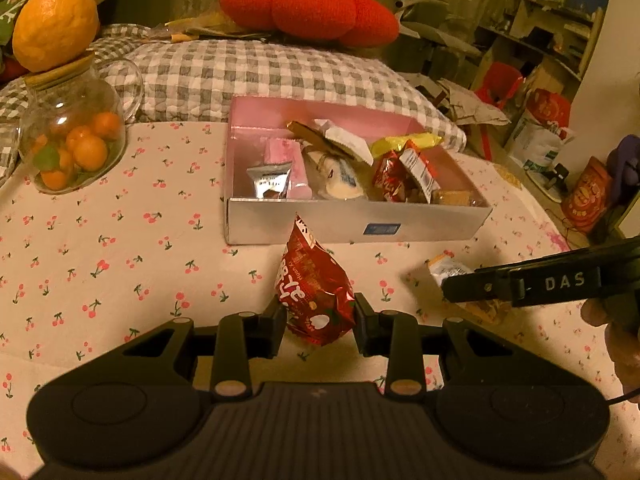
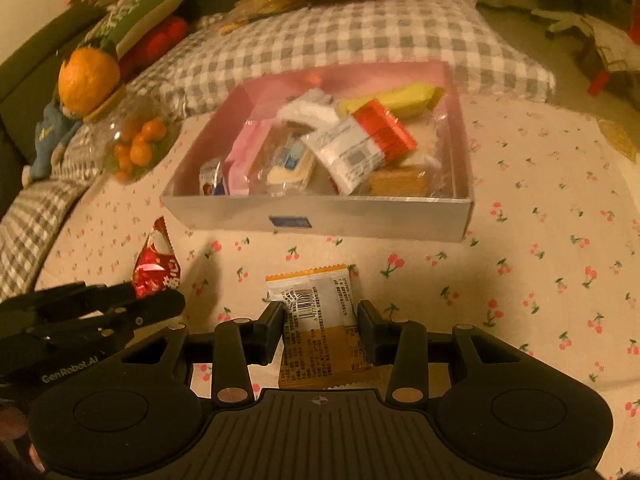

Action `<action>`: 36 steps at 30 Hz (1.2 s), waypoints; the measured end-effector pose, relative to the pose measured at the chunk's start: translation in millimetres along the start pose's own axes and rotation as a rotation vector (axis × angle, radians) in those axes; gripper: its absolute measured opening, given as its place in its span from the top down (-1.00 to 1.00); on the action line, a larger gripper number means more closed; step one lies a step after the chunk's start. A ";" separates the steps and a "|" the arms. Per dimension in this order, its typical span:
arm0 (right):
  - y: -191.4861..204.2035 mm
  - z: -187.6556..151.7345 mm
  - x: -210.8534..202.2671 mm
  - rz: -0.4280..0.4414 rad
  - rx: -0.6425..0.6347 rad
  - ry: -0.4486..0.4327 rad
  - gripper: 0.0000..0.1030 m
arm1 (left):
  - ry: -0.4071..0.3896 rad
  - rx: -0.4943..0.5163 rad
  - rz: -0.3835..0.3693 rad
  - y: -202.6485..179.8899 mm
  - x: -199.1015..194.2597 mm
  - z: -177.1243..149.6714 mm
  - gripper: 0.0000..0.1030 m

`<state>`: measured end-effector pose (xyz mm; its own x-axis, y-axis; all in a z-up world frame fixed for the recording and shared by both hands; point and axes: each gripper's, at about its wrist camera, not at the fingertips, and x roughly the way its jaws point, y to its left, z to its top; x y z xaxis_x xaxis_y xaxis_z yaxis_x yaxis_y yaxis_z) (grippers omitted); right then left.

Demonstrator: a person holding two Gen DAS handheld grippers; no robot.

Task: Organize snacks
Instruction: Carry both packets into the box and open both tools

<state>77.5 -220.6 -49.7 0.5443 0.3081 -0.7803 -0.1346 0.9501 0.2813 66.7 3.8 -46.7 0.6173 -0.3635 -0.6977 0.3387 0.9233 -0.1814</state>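
- Snacks, left wrist view: most sit already in the open box, a pink-lined tray with silver walls — pink bar, silver sachet, cream-filled pack, red wrappers, yellow pack, crackers.
- Left tool is nearly closed, its pads pinching a red snack bag by the lower part; the bag stands up between the fingers, just short of the box's near wall.
- Right tool enters from the right, low over the bench, with an orange-and-white packet at its tip.
- Judgement: task well along; these two packs look to be the last ones loose.
- Room: a glass jar of small oranges stands well left of the box, clear of the path. Bare cloth between tool and box.

- Right wrist view: right tool is narrowly set, pads against both sides of the orange-and-white packet, barcode face up.
- Whether the packet is lifted off the cloth, cannot tell.
- Left tool shows at lower left with the red snack bag, near but apart from the right one.
- Box lies straight ahead; near wall must be cleared before dropping in.
- Free space inside looks best at the near right, over the crackers; the centre is heaped.
- Checked cushion crowds the box's far edge.
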 end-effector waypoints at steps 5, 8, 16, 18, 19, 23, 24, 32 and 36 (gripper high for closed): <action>-3.9 10.8 -14.2 0.027 0.039 -0.046 0.23 | -0.024 -0.020 -0.006 -1.3 -5.8 6.4 0.39; -7.6 18.2 -20.5 0.048 0.074 -0.076 0.23 | -0.043 -0.010 -0.001 -4.5 -8.3 12.0 0.39; -25.5 38.7 -27.9 0.055 0.128 -0.167 0.23 | -0.076 0.057 0.030 -18.3 -5.5 30.3 0.39; -31.1 44.0 -27.2 0.061 0.154 -0.178 0.23 | -0.086 0.072 0.041 -19.7 -3.8 35.2 0.39; -32.9 46.5 -27.1 0.068 0.165 -0.185 0.23 | -0.090 0.078 0.044 -20.2 -1.2 39.1 0.39; -31.9 56.9 -23.2 0.122 0.194 -0.218 0.23 | -0.082 0.081 0.072 -19.8 12.1 52.0 0.39; -30.4 59.7 -20.9 0.134 0.201 -0.224 0.23 | -0.075 0.075 0.077 -19.3 16.0 55.2 0.39; -22.6 74.6 9.4 0.152 0.227 -0.239 0.23 | -0.056 0.042 0.139 -13.4 42.5 72.8 0.39; -21.8 78.2 20.0 0.130 0.193 -0.234 0.23 | -0.033 0.066 0.177 -13.0 52.8 77.7 0.39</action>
<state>156.0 -238.9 -27.7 0.7112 0.3854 -0.5880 -0.0677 0.8700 0.4884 150.1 -37.1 -27.4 0.6937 -0.2012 -0.6915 0.2679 0.9634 -0.0116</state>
